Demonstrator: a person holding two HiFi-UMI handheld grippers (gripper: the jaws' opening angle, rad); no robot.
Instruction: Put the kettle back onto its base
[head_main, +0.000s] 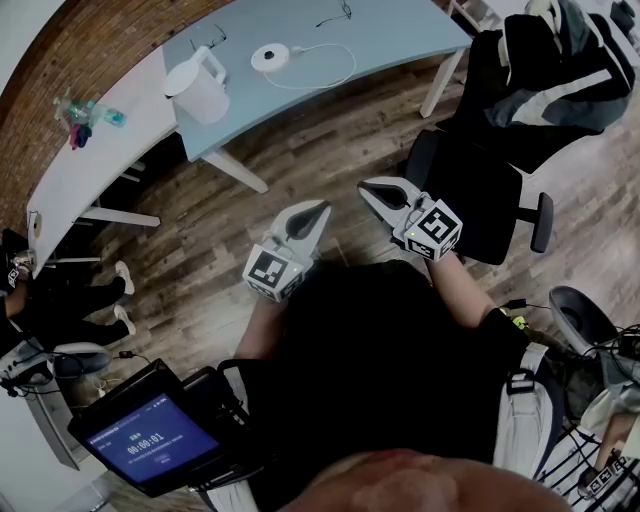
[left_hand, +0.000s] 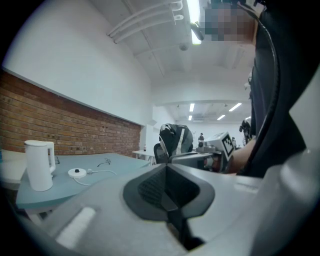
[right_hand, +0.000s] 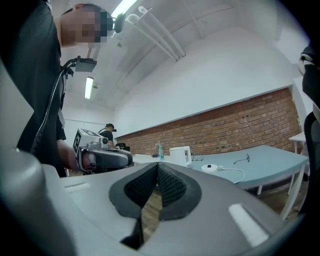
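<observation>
Open floor (head_main: 330, 150) before table (head_main: 400, 30), chair (head_main: 475, 190) right

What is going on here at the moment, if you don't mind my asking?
A person stands back from the table, holding the left gripper and right gripper shut and empty in front of them. The white kettle stands on the table beside its round base, not on it.

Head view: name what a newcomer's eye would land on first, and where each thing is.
The white kettle stands on the pale blue table at the top. It is apart from its round base, which lies to its right with a cord looping off. Nearer, over the wooden floor, the left gripper and right gripper are held side by side, both shut and empty.
</observation>
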